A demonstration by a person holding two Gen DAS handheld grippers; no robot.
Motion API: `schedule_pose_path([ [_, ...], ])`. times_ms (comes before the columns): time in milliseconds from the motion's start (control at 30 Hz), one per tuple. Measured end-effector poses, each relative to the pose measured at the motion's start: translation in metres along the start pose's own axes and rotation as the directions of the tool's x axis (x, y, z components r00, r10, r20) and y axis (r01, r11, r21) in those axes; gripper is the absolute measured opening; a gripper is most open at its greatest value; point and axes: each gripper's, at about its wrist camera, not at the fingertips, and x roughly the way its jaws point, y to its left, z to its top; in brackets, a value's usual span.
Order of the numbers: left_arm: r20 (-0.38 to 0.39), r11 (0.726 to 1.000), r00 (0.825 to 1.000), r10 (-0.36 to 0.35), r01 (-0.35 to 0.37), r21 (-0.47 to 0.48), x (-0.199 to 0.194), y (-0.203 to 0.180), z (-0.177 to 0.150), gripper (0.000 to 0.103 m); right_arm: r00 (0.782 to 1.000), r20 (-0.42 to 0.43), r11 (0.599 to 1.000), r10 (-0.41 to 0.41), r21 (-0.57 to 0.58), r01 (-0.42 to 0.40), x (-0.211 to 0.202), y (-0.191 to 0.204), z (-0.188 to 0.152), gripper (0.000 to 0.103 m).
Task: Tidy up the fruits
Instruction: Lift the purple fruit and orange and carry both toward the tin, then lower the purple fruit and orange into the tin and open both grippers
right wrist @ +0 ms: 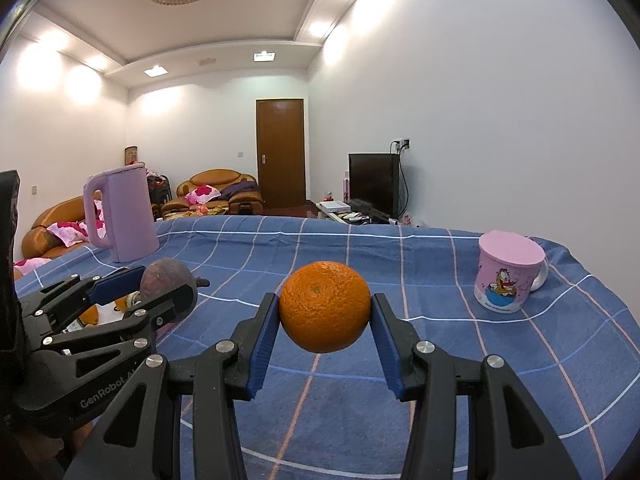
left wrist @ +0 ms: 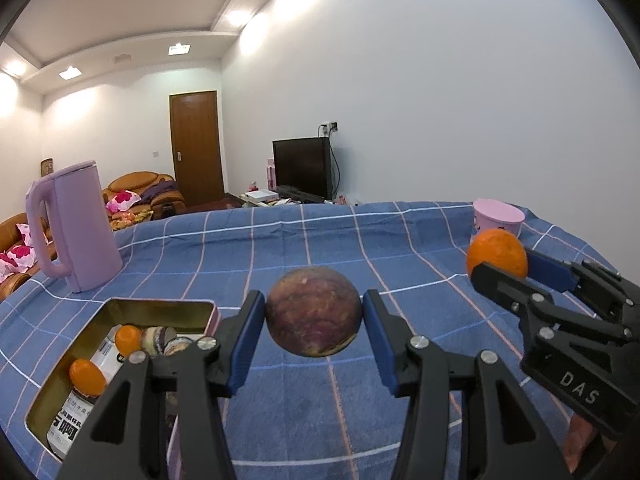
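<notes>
Purple-brown, mottled round fruit (left wrist: 313, 312) sits clamped between the blue pads of the left gripper (left wrist: 314, 314), raised above the blue checked tablecloth (left wrist: 280, 240). Beside it, the right gripper (right wrist: 325, 312) grips an orange (right wrist: 325, 307). A tin (left wrist: 156, 306) at left holds more fruit.

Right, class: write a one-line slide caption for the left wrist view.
Left gripper holds a purple passion fruit above the blue checked cloth, beside an open tin of fruit.
</notes>
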Motion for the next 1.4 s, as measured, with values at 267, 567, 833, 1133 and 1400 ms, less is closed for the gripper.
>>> schedule_pose_path([
  [267,-0.019,1.0,1.0,0.009,-0.009,-0.02,-0.011,0.022,-0.003,0.053,0.999,-0.019,0.999,0.05,-0.004,-0.05,0.008,0.023,0.001,0.048],
  [567,-0.025,0.998,0.999,0.041,-0.042,-0.043,-0.024,0.049,-0.002,0.053,0.993,-0.033,0.993,0.113,-0.011,-0.114,0.015,0.052,0.002,0.048],
  [833,-0.041,0.996,0.996,0.075,-0.077,-0.052,-0.033,0.067,-0.004,0.053,0.987,-0.035,0.988,0.155,-0.021,-0.155,0.019,0.071,0.006,0.048],
  [1133,-0.067,0.986,0.988,0.142,-0.147,-0.076,-0.044,0.102,-0.01,0.052,0.978,-0.037,0.977,0.204,-0.047,-0.206,0.027,0.097,0.014,0.048],
  [1400,-0.072,0.977,0.979,0.189,-0.195,-0.086,-0.055,0.124,-0.015,0.052,0.968,-0.043,0.965,0.247,-0.076,-0.25,0.034,0.124,0.019,0.048],
])
